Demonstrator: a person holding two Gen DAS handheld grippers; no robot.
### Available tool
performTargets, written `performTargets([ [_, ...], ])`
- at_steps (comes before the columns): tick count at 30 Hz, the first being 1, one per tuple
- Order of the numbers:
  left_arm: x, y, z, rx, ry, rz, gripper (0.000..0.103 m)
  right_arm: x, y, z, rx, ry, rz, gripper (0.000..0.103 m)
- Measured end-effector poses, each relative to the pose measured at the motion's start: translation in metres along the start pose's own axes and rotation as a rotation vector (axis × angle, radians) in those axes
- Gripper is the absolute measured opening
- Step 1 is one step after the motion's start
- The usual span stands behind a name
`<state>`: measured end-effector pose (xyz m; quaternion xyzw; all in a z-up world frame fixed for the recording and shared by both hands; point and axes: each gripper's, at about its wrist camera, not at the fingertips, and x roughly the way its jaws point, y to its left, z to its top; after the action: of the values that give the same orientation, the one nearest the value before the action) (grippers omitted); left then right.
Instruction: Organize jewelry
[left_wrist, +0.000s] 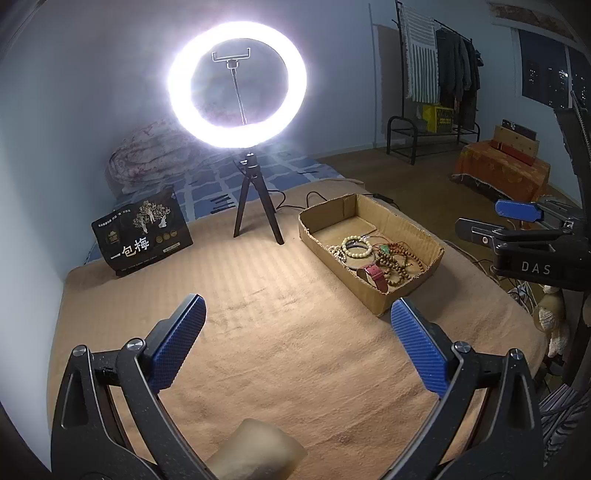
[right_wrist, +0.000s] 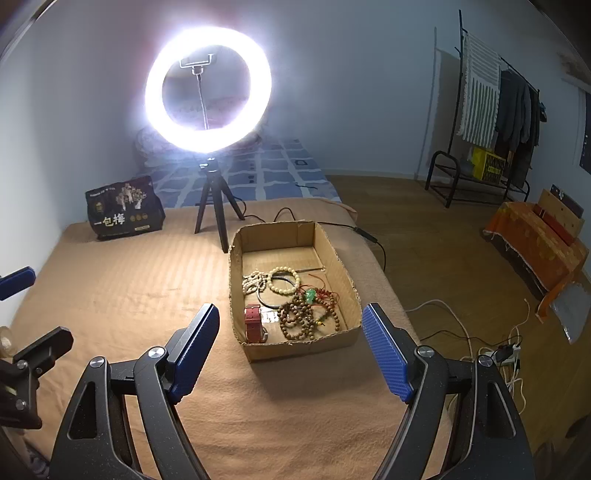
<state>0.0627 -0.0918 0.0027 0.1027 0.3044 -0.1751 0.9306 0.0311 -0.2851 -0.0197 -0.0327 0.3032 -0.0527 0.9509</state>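
An open cardboard box (left_wrist: 375, 301) (right_wrist: 303, 347) sits on the tan blanket and holds the jewelry. Inside lie a cream bead bracelet (left_wrist: 356, 246) (right_wrist: 283, 280), a white bead string (right_wrist: 253, 282), brown wooden bead strands (left_wrist: 397, 267) (right_wrist: 299, 321), a green pendant on red cord (right_wrist: 309, 295) and a red watch strap (left_wrist: 376, 277) (right_wrist: 254, 323). My left gripper (left_wrist: 297, 302) is open wide over bare blanket, left of the box, nothing between its fingers. My right gripper (right_wrist: 291, 308) hovers open just in front of the box, also holding nothing.
A lit ring light (left_wrist: 236, 85) (right_wrist: 208, 88) on a small tripod stands behind the box, with a black snack bag (left_wrist: 142, 236) (right_wrist: 123, 210) to its left. Cables (right_wrist: 461, 332) trail off the bed's right edge. A clothes rack (right_wrist: 491, 110) stands by the far wall.
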Motion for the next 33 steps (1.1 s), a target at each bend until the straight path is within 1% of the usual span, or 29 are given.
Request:
performTargets([
  [12,0.0056,0.0037,0.0002,-0.015,0.031,0.011,0.102,0.0029,0.0051,-0.002,-0.03,0.012,-0.003,0.08],
  [33,0.0013,0.001,0.0016,0.005,0.024,0.034,0.102,0.0064,0.0103,-0.0033,-0.054,0.025,-0.005,0.08],
])
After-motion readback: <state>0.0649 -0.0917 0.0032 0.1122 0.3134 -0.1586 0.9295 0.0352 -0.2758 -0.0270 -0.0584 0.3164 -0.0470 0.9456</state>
